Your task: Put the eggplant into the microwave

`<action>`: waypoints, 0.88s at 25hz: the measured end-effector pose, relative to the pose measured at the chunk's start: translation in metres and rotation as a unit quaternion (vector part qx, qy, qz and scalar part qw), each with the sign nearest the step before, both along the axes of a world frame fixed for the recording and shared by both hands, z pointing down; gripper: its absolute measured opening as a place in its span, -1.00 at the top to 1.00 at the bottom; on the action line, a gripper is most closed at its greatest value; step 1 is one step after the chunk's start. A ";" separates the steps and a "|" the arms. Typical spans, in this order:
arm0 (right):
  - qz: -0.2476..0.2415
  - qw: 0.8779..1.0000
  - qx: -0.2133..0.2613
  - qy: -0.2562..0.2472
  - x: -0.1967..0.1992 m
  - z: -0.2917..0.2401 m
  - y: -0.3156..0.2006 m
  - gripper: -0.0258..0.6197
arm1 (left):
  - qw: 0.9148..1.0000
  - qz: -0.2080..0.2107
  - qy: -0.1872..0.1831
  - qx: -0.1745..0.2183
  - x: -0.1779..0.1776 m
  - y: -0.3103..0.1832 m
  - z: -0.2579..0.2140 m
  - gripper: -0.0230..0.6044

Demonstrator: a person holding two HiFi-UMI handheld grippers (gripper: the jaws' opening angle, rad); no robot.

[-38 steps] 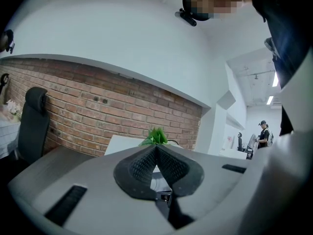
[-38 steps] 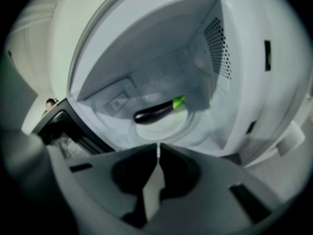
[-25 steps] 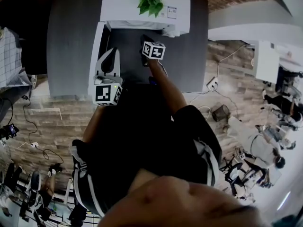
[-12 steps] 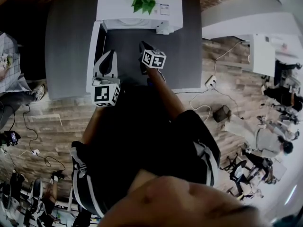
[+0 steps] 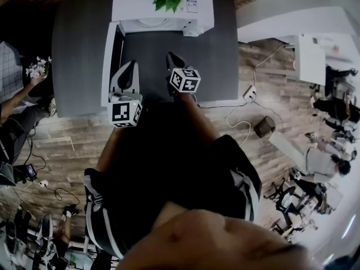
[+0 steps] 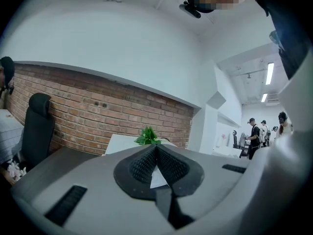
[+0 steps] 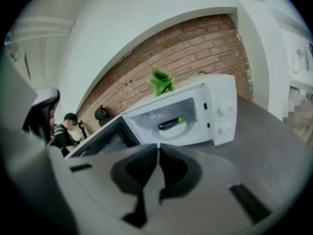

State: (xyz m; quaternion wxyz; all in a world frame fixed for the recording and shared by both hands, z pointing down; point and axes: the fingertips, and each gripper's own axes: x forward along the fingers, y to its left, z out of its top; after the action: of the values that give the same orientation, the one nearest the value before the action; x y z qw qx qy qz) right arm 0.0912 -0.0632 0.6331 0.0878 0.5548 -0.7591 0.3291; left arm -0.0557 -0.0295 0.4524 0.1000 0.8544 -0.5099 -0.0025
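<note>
Lying inside the open white microwave oven [image 7: 217,106], the dark purple eggplant with a green stem [image 7: 170,123] rests on the round turntable plate [image 7: 176,131], so the placing itself looks done. The microwave's dark-windowed door [image 7: 100,140] stands swung wide to the left, over the grey tabletop [image 7: 266,131]. A leafy green plant [image 7: 161,82] sits on the microwave's roof, with a red brick wall behind it. The right gripper [image 7: 157,147] hangs in front of the opening, well apart from the eggplant, its dark pads pressed together with nothing between them. The left gripper [image 6: 156,148] has its pads pressed together too and holds nothing; in the head view it hovers just beside the open door. The risks from here seem to lie with the door: a careless sweep of the left gripper could strike its edge and jolt the microwave, which might roll the eggplant off the plate or topple the plant above. Pushing the door closed too hard could slam it and shift the oven on the tabletop.
</note>
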 end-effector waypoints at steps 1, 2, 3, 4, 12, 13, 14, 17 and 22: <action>0.001 1.000 0.006 -0.001 0.000 -0.006 0.004 0.80 | 1.000 0.002 0.000 0.000 0.001 0.001 0.000 0.81; 0.003 1.000 0.011 -0.002 0.001 -0.011 0.007 0.80 | 1.000 0.003 -0.001 0.001 0.002 0.002 0.000 0.81; 0.006 1.000 0.015 -0.004 0.001 -0.017 0.011 0.80 | 1.000 0.004 -0.001 0.001 0.003 0.002 0.000 0.81; 0.008 1.000 0.018 -0.006 0.002 -0.022 0.014 0.80 | 1.000 0.006 0.000 0.001 0.004 0.003 -0.001 0.81; 0.017 0.998 0.066 -0.012 0.001 -0.070 0.040 0.80 | 1.000 0.017 -0.003 0.003 0.010 0.002 -0.001 0.81; 0.016 0.997 0.073 -0.011 0.000 -0.077 0.042 0.80 | 1.000 0.017 -0.003 0.004 0.011 0.001 -0.001 0.81; 0.014 0.997 0.079 -0.010 0.000 -0.083 0.044 0.80 | 1.000 0.018 -0.003 0.004 0.011 0.001 -0.001 0.81; 0.010 0.995 0.100 -0.009 -0.002 -0.103 0.048 0.80 | 1.000 0.018 -0.005 0.004 0.012 0.000 -0.002 0.81; 0.013 0.992 0.126 -0.014 -0.001 -0.126 0.052 0.80 | 1.000 0.018 -0.007 0.003 0.011 -0.003 0.001 0.81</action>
State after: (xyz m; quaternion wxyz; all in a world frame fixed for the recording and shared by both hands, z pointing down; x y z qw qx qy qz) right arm 0.0899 -0.0112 0.5069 0.0018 0.5664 -0.7885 0.2399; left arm -0.0444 -0.0328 0.4530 0.0942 0.8637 -0.4950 0.0036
